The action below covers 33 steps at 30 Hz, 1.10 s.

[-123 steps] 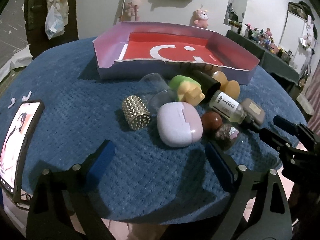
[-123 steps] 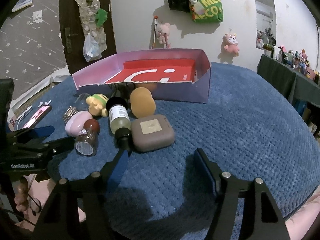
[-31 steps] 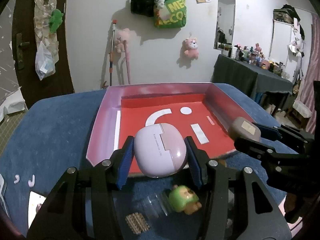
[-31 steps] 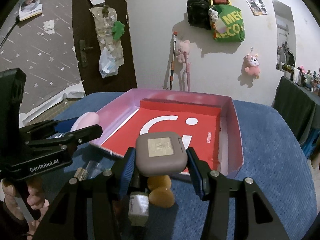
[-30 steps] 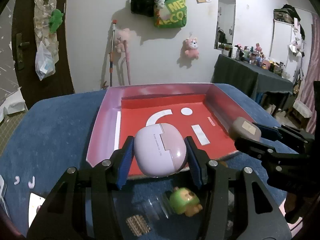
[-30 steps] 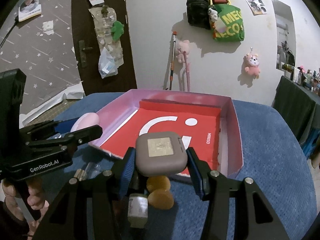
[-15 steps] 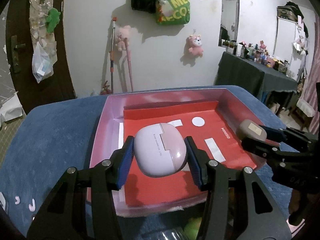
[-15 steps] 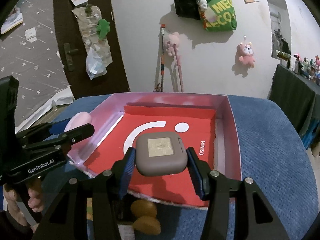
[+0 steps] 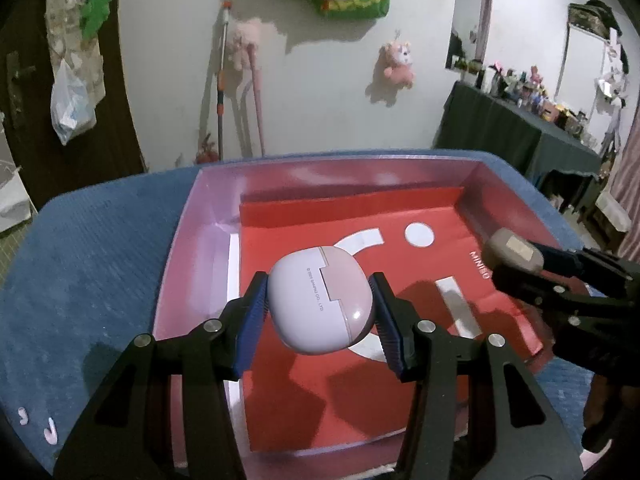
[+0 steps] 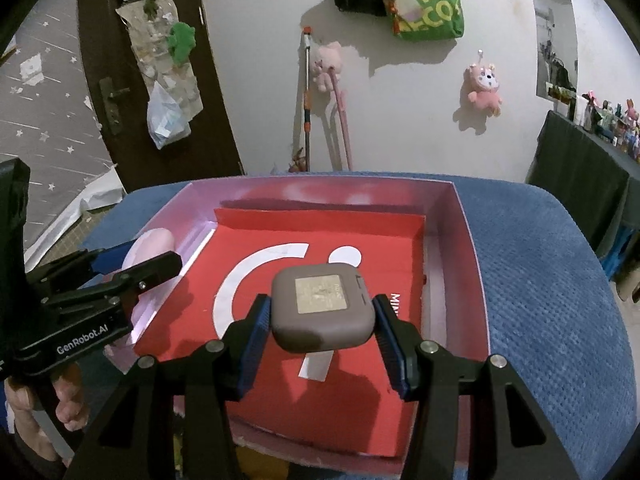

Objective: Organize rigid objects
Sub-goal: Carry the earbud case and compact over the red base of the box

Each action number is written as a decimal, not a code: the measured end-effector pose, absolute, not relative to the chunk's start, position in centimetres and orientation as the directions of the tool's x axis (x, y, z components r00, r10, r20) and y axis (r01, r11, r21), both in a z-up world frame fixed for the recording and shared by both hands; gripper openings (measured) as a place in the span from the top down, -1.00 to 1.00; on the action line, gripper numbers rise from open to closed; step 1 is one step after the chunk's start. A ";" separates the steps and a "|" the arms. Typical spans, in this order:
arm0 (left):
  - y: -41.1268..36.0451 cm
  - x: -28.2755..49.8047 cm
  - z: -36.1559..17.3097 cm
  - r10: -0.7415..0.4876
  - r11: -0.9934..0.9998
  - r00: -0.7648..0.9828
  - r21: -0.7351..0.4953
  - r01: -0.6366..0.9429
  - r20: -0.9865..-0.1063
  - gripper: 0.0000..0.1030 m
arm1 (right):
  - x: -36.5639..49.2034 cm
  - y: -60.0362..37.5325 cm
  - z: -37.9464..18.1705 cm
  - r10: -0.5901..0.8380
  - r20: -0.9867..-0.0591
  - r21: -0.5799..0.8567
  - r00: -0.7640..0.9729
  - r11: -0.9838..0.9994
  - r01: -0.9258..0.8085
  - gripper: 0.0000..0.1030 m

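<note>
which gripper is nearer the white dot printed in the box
Right. The right gripper holds its brown case just short of the white dot; the left gripper is farther back and to the side.

Far wall: green tote bag [image 10: 432, 4], pink plush toy [image 10: 485, 90], leaning mop [image 10: 307, 100]; dark door [image 10: 132, 80] at left; cluttered dark table [image 9: 532, 128] at right.
</note>
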<state>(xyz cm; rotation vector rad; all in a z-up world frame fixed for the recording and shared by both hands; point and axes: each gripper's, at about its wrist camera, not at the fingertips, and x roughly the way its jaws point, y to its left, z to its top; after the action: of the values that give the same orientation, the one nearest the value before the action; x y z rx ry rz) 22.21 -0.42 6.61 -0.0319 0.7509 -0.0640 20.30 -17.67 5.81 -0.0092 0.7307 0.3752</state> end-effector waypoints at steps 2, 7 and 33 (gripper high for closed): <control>-0.3 22.8 6.0 -0.070 0.997 0.716 -0.056 0.044 -0.695 0.06 | 20.9 -17.6 5.6 0.322 -0.664 0.116 0.675 0.936 -0.333 -0.05; -0.2 24.2 4.5 -0.074 0.997 0.668 -0.064 0.040 -0.740 0.06 | 22.1 -17.6 4.8 0.306 -0.694 0.115 0.652 0.940 -0.320 -0.05; -0.4 25.4 1.5 -0.042 0.999 0.535 -0.031 0.031 -0.844 0.06 | 23.5 -16.2 0.9 0.238 -0.794 0.052 0.559 0.943 -0.328 -0.05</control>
<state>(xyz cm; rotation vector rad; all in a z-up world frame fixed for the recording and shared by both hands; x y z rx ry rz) 25.40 -0.35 1.55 -0.0125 1.0049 -0.0437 23.48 -16.23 0.94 -0.1062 0.9191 0.3339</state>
